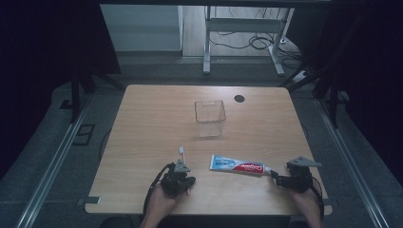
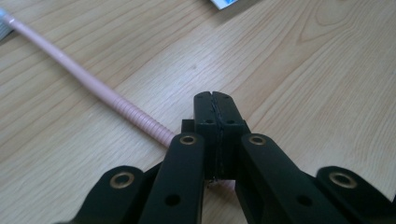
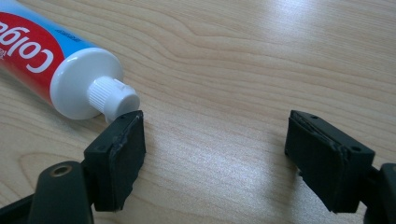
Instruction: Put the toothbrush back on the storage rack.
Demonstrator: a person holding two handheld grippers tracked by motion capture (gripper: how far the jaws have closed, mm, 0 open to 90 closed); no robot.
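A pink toothbrush [image 1: 181, 152] lies on the wooden table [image 1: 152, 123] near its front edge, white head pointing away. My left gripper [image 1: 183, 183] rests over its handle. In the left gripper view the ribbed pink handle [image 2: 93, 86] runs from the upper left and passes under my left gripper [image 2: 215, 95], whose jaws are pressed together. A red, white and blue toothpaste tube [image 1: 236, 165] lies to the right. My right gripper [image 1: 276, 177] sits at its cap end. In the right gripper view it [image 3: 215, 123] stands open, and the white cap [image 3: 114, 95] lies just beyond one jaw's tip, not between the jaws.
A clear plastic square cup [image 1: 209, 118] stands upright at the middle of the table's far half. A round black cable hole [image 1: 239, 98] sits near the far edge. Beyond the table stands a metal desk frame [image 1: 247, 28] with cables on the floor.
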